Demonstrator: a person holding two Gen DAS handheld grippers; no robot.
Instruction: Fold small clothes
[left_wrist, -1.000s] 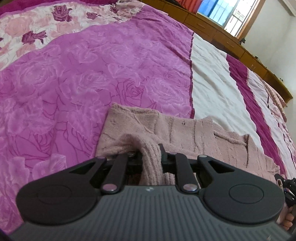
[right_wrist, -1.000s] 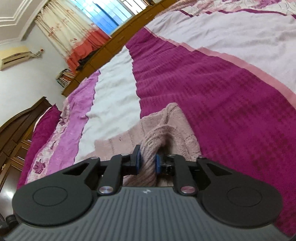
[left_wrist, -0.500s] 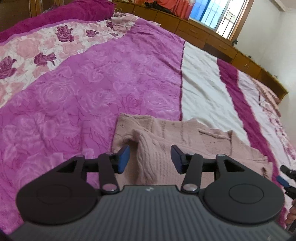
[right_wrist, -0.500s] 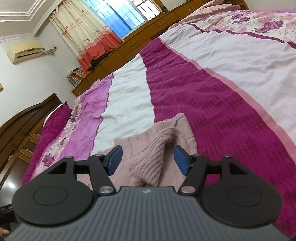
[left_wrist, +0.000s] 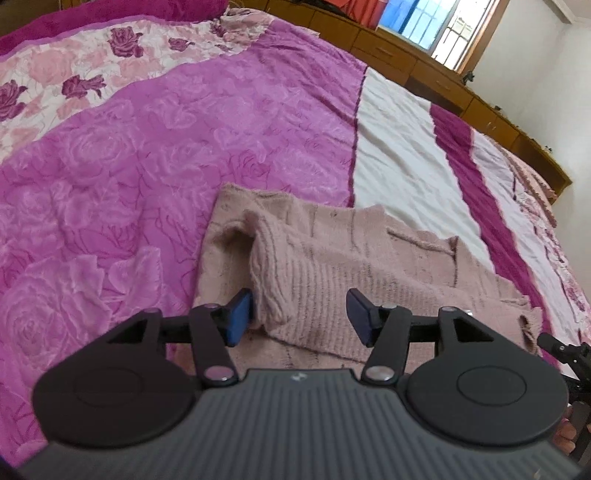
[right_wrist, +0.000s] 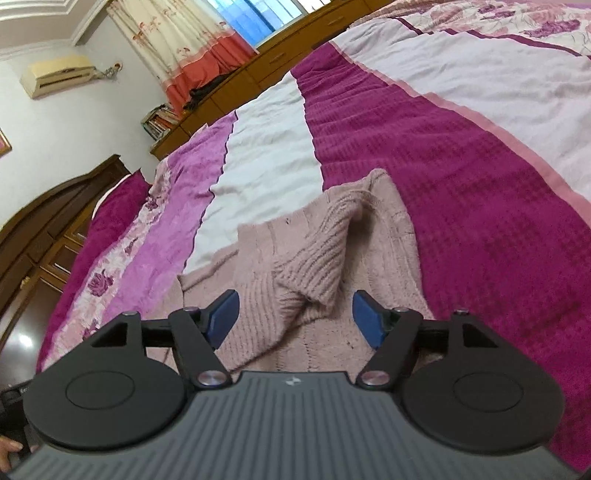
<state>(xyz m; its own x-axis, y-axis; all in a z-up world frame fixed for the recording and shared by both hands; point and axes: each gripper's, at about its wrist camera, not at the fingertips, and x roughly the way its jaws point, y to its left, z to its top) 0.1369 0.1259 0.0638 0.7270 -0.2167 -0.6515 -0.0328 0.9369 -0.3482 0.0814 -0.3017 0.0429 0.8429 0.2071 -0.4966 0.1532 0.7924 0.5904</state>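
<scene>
A small pink knitted sweater (left_wrist: 369, 258) lies on the bed, with its ribbed sleeves folded in over the body. My left gripper (left_wrist: 299, 317) is open just above one folded sleeve (left_wrist: 295, 288), holding nothing. The sweater also shows in the right wrist view (right_wrist: 391, 236). My right gripper (right_wrist: 293, 317) is open over the other folded sleeve (right_wrist: 317, 266), holding nothing. The near edge of the sweater is hidden behind both gripper bodies.
The bed cover has a pink rose-patterned band (left_wrist: 147, 155), a white band (left_wrist: 399, 166) and dark magenta bands (right_wrist: 461, 192). Wooden cabinets (left_wrist: 424, 70) run along the far side under a window. A dark wooden headboard (right_wrist: 55, 214) stands at the left.
Both grippers were shut on the sleeves a second ago. They have opened and let go, and the sleeves now rest on the sweater body. Both grippers have drawn back a little.
</scene>
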